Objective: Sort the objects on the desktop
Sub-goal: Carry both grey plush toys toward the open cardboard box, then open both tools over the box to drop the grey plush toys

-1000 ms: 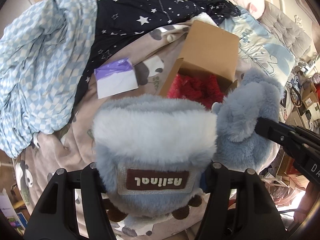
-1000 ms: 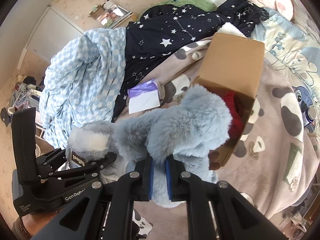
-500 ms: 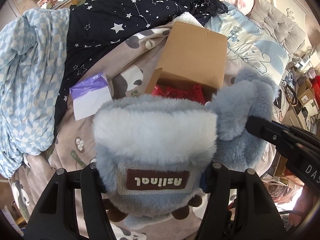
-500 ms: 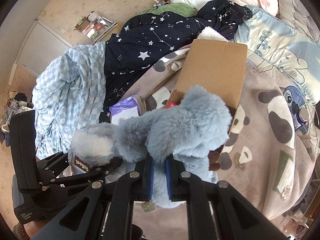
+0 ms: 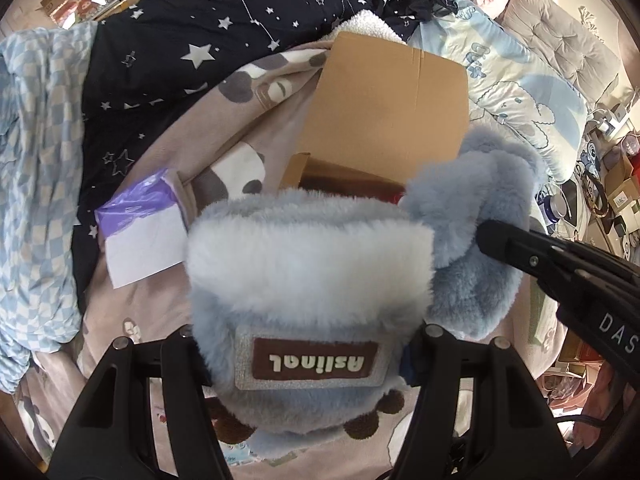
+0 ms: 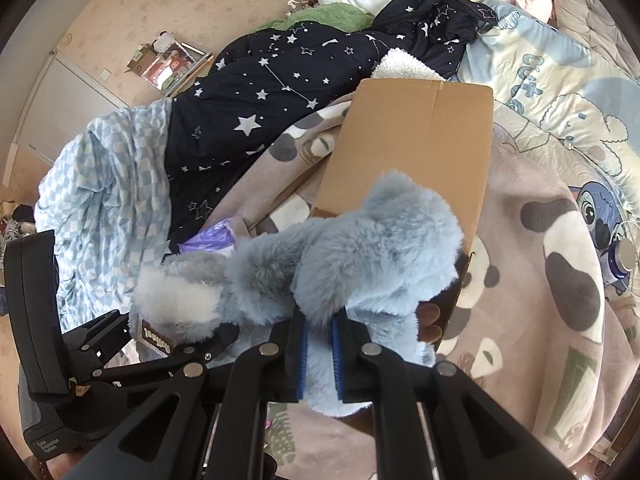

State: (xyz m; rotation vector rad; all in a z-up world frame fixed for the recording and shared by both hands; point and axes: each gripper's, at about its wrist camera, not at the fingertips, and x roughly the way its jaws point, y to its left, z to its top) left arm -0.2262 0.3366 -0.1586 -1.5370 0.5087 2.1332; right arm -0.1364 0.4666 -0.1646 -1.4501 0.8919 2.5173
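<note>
A fluffy light-blue plush piece [image 5: 308,264] with a white cuff and a brown label hangs between both grippers above the bed. My left gripper [image 5: 308,330] is shut on its cuffed end, one finger on each side. My right gripper [image 6: 320,320] is shut on the other furry lobe [image 6: 380,248], and its tip also shows in the left wrist view [image 5: 492,236]. Just beyond the plush lies an open cardboard box [image 5: 384,108] on its side, also seen from the right wrist [image 6: 412,140]. A sliver of something red [image 5: 394,198] shows at its mouth; the rest is hidden.
The box rests on a beige panda blanket [image 6: 532,184]. A purple-and-white pack [image 5: 140,232] lies left of it. A dark star-print cover [image 5: 192,40] and a blue checked quilt [image 5: 36,152] are heaped behind and left. A cartoon pillow [image 5: 516,80] lies to the right.
Both grippers have carried the plush forward and down toward the box. The box looks larger now, and the plush hides most of its red contents. Neither grip has altered.
</note>
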